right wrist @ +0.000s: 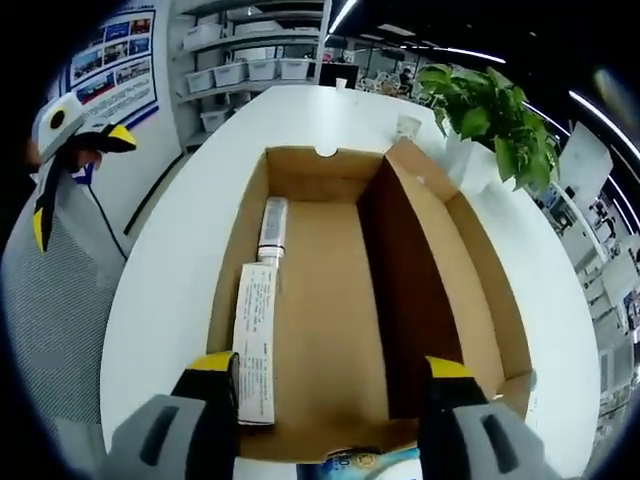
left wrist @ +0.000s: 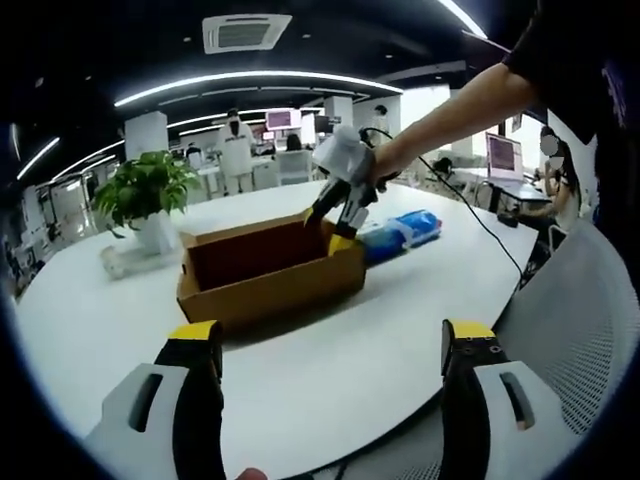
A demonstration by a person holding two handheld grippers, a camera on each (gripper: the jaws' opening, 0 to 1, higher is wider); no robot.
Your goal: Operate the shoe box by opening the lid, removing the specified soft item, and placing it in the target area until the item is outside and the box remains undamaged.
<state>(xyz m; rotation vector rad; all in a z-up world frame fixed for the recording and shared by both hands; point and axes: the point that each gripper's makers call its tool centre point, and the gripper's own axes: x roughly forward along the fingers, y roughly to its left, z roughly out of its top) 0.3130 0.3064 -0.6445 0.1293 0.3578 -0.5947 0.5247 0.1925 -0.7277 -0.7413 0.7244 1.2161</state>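
An open brown shoe box point(left wrist: 270, 285) lies on the white table point(left wrist: 90, 330), its lid point(left wrist: 255, 250) standing up along the far side. A blue and white soft pack point(left wrist: 405, 230) rests on the table just past the box's right end. A person's hand holds my right gripper point(left wrist: 325, 228) over that end, open. In the right gripper view its jaws point(right wrist: 330, 385) point down into the box point(right wrist: 320, 300), with nothing between them. A white paper slip point(right wrist: 257, 340) and a white tube point(right wrist: 272, 228) lie inside. My left gripper point(left wrist: 330, 345) stands open, short of the box.
A potted plant point(left wrist: 150, 195) stands on the table behind the box's left end. A white mesh chair point(left wrist: 575, 330) sits at the table's right edge. A cable point(left wrist: 480, 225) runs across the table past the pack. My left gripper point(right wrist: 78, 180) appears at the upper left of the right gripper view.
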